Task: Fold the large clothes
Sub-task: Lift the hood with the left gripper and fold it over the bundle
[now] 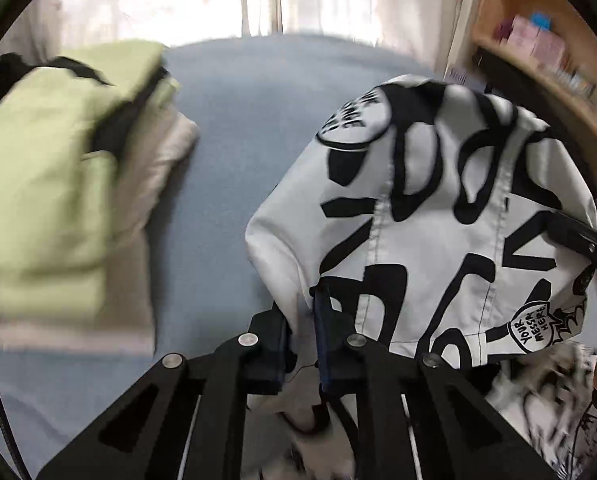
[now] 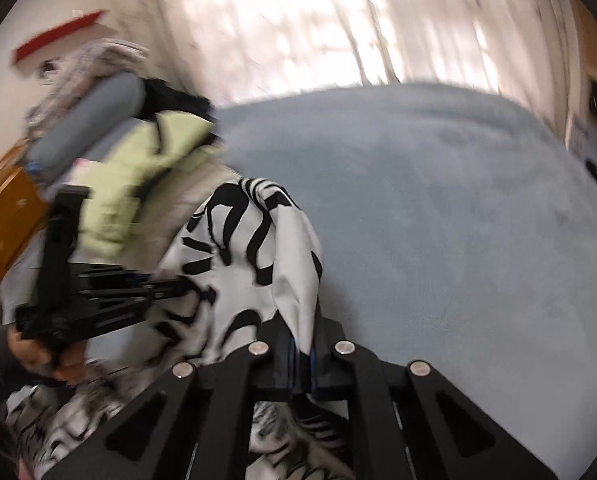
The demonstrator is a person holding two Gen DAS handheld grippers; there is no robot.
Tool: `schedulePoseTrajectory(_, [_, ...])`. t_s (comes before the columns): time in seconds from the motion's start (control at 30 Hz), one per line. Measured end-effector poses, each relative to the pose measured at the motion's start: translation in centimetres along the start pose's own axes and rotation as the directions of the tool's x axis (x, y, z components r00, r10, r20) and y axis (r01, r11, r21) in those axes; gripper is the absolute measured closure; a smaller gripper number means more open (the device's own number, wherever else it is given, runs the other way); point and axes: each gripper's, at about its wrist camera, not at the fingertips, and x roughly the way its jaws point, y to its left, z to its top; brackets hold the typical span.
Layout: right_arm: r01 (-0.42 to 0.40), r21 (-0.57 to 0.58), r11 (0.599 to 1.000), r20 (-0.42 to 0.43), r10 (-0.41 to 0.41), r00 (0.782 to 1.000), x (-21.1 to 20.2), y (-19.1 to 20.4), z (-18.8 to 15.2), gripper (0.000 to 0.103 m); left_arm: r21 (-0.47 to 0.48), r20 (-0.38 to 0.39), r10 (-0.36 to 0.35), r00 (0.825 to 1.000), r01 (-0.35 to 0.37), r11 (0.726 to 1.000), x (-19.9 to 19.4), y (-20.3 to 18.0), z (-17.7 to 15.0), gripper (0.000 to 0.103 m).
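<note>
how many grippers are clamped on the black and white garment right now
2. The left gripper pinches the black and white garment at its near left edge; the right gripper is shut on another part of the cloth, on the far side from the left one.

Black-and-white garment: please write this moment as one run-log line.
left gripper: shut on garment | right gripper: shut on garment | blue bed: folded pile

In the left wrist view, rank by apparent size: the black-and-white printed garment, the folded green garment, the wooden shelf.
1. Black-and-white printed garment, though it hangs near the camera, which inflates it.
2. Folded green garment, nearly as large, so the top two are unsure.
3. Wooden shelf, cut off by the frame edge.
</note>
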Motion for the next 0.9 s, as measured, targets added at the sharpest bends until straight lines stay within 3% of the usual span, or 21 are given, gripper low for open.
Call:
schedulePoseTrajectory(0.13, [-0.033, -0.147, 0.989, 0.128, 0.052, 0.990, -8.6, 4.9, -2.7, 0.099, -0.034, 0.096, -0.055, 0.994, 0.059, 0.998, -7.2, 0.3, -5.1, 0.093])
schedulePoseTrajectory(0.23, [-0.009, -0.242, 0.970, 0.184, 0.055, 0.981, -14.1, 8.4, -6.4, 0.098, -0.068, 0.104, -0.103, 0.989, 0.110, 0.992, -12.4, 1.0, -10.5, 0.093])
schedulePoseTrajectory(0.33, [0.053, -0.302, 0.952, 0.159, -0.005, 0.987, -16.7, 11.0, -11.2, 0.095, -0.091, 0.079, -0.114, 0.990, 0.121, 0.989, -15.4, 1.2, -16.1, 0.093])
schedulePoseTrajectory(0.43, [0.129, -0.351, 0.927, 0.052, -0.118, 0.992, -17.1, 13.0, -16.9, 0.091, -0.113, 0.016, -0.119, 0.993, 0.120, 0.986, -17.1, 1.4, -20.5, 0.093])
schedulePoseTrajectory(0.5, [0.176, -0.348, 0.921, -0.011, -0.192, 0.981, -17.3, 13.8, -20.1, 0.091, -0.118, -0.039, -0.131, 0.991, 0.125, 0.985, -17.7, 1.2, -23.2, 0.093])
schedulePoseTrajectory(0.57, [0.192, -0.299, 0.935, -0.041, -0.214, 0.976, -18.1, 13.8, -22.0, 0.089, -0.137, -0.097, -0.176, 0.980, 0.162, 0.977, -18.6, 1.0, -25.6, 0.087])
schedulePoseTrajectory(0.67, [0.157, -0.120, 0.980, -0.049, -0.164, 0.985, -20.0, 12.9, -23.3, 0.084, -0.170, -0.158, -0.235, 0.959, 0.208, 0.963, -18.9, 0.6, -27.2, 0.065])
schedulePoseTrajectory(0.7, [0.145, -0.071, 0.987, -0.044, -0.148, 0.988, -20.5, 12.5, -23.4, 0.077, -0.188, -0.164, -0.255, 0.953, 0.224, 0.956, -18.9, 0.5, -27.4, 0.055])
schedulePoseTrajectory(0.77, [0.131, 0.039, 0.991, -0.024, -0.130, 0.991, -21.5, 11.9, -23.3, 0.060, -0.231, -0.163, -0.305, 0.938, 0.264, 0.937, -19.0, 0.2, -27.7, 0.047])
schedulePoseTrajectory(0.83, [0.106, 0.134, 0.985, -0.012, -0.105, 0.994, -21.8, 11.2, -23.1, 0.042, -0.272, -0.150, -0.362, 0.920, 0.314, 0.910, -18.7, 0.2, -27.6, 0.046])
schedulePoseTrajectory(0.9, [0.044, 0.243, 0.969, -0.009, -0.043, 0.999, -22.0, 10.6, -23.1, 0.041, -0.310, -0.139, -0.434, 0.890, 0.377, 0.873, -17.7, 0.5, -27.0, 0.041])
